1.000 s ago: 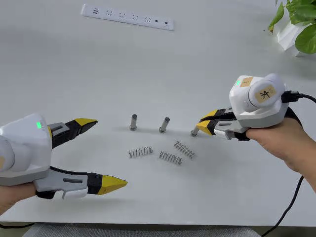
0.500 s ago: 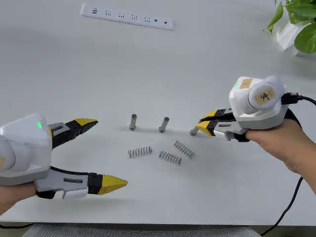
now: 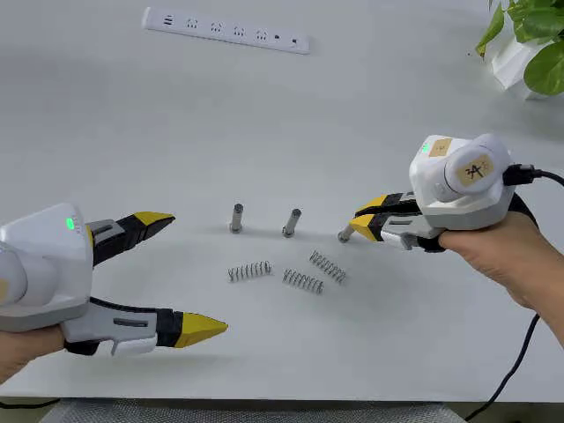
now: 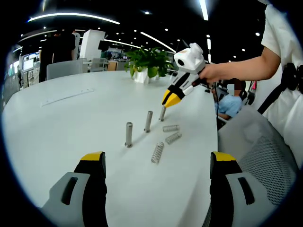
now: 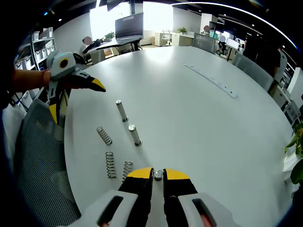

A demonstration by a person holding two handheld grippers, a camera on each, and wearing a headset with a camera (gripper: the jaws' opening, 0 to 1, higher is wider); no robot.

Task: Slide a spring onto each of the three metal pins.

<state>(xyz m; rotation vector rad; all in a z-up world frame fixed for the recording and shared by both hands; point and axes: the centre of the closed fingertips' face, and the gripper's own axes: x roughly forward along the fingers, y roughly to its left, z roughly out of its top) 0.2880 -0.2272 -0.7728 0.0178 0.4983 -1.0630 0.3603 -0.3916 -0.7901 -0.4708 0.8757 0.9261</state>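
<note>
Table: smooth, matt, pale grey finish noted.
Pins: grey metal, dull sheen.
Springs: bright metal wire.
Left gripper, right gripper: shells moulded in glossy white plastic; jaws finished in matt black and yellow.
Strip: smooth white plastic.
Cable: sheathed in matt black.

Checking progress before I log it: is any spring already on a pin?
No: all three springs lie loose on the table, apart from the pins.
</note>
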